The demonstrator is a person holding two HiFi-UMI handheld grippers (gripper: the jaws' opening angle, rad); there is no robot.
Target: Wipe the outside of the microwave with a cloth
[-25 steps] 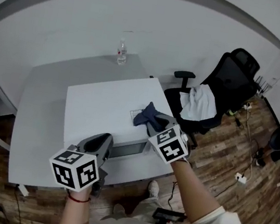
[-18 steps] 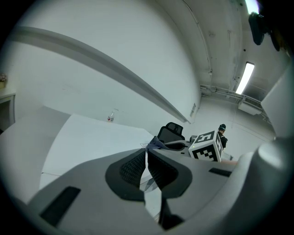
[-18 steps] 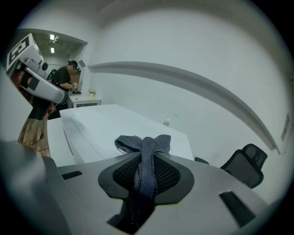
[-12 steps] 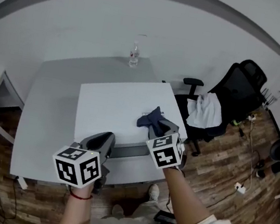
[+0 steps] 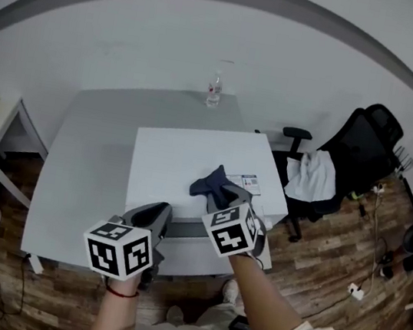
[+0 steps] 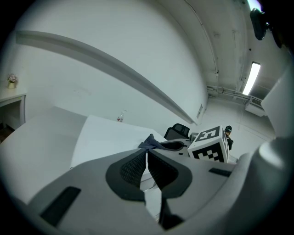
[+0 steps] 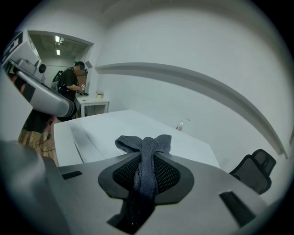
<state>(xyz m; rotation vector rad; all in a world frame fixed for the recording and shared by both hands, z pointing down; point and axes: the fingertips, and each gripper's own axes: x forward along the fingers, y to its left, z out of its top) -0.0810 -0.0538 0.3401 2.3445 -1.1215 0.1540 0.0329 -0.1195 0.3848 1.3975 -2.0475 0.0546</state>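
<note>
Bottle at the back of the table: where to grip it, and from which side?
Grip the bottle round its mid-body, jaws level, coming from the front. It stands upright and alone near the table's far edge, so its sides are free; the neck is narrower.

Tool (image 7: pixel 146 170) – cloth (image 7: pixel 146 158) between jaws
</note>
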